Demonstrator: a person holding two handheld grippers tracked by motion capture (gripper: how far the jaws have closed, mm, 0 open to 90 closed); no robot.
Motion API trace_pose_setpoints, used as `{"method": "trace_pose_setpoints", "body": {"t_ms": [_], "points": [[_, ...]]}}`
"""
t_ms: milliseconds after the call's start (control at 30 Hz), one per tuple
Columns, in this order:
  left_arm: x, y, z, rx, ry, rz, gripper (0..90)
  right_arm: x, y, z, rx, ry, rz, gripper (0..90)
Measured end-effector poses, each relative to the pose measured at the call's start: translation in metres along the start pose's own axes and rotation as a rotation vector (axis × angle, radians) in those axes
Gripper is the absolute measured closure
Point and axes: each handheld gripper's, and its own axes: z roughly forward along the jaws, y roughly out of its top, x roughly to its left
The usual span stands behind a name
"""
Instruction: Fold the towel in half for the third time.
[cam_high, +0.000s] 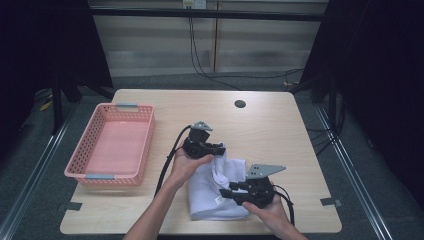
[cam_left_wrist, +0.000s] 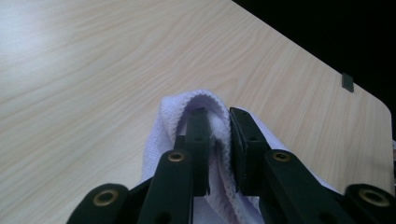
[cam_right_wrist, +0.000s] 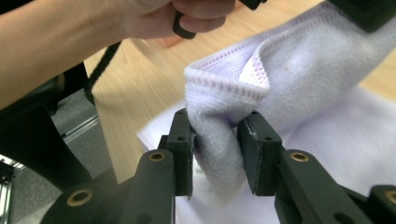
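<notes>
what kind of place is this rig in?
Likely a lab recording station, not a home: a bare wooden table with a cable hole, dark curtains on both sides, loose cables along the back wall. On the table, a pink basket and a white towel.

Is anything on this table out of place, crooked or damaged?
Nothing looks damaged or spilled. The white towel lies folded but rumpled near the table's front edge, its upper part bunched where the left tongs and right tongs hold folds of it. The pink basket sits squarely at the left, with nothing in it.
</notes>
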Motion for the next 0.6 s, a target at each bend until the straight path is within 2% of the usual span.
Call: {"method": "trace_pose_setpoints", "body": {"t_ms": [100,167,267,300,333,367,400,500,600], "points": [[-0.001,-0.002,0.013,0.021,-0.021,-0.008,77.7,-0.004,-0.010,-0.008,0.015,-0.020,0.014,69.1],[-0.004,-0.004,0.023,0.033,-0.032,-0.012,77.4,-0.007,-0.019,-0.012,0.024,-0.029,0.044,69.2],[-0.010,-0.008,0.040,0.051,-0.047,-0.001,75.6,-0.011,-0.033,-0.015,0.064,-0.055,0.069,66.5],[-0.010,-0.008,0.040,0.051,-0.047,-0.001,69.4,-0.011,-0.033,-0.015,0.064,-0.055,0.069,66.5],[-0.010,-0.008,0.042,0.052,-0.045,-0.011,69.4,-0.012,-0.039,-0.018,0.076,-0.065,0.074,58.4],[-0.009,-0.008,0.044,0.053,-0.066,-0.021,62.1,-0.013,-0.041,-0.021,0.076,-0.072,0.080,53.4],[-0.009,-0.007,0.043,0.042,-0.086,-0.023,55.9,-0.013,-0.042,-0.023,0.073,-0.082,0.067,48.1],[-0.010,-0.003,0.031,-0.005,-0.063,-0.027,43.5,-0.019,-0.040,-0.032,0.055,-0.102,0.076,37.1],[-0.012,-0.002,0.012,-0.021,-0.024,0.002,38.7,-0.023,-0.033,-0.038,0.028,-0.118,0.075,31.1]]}}
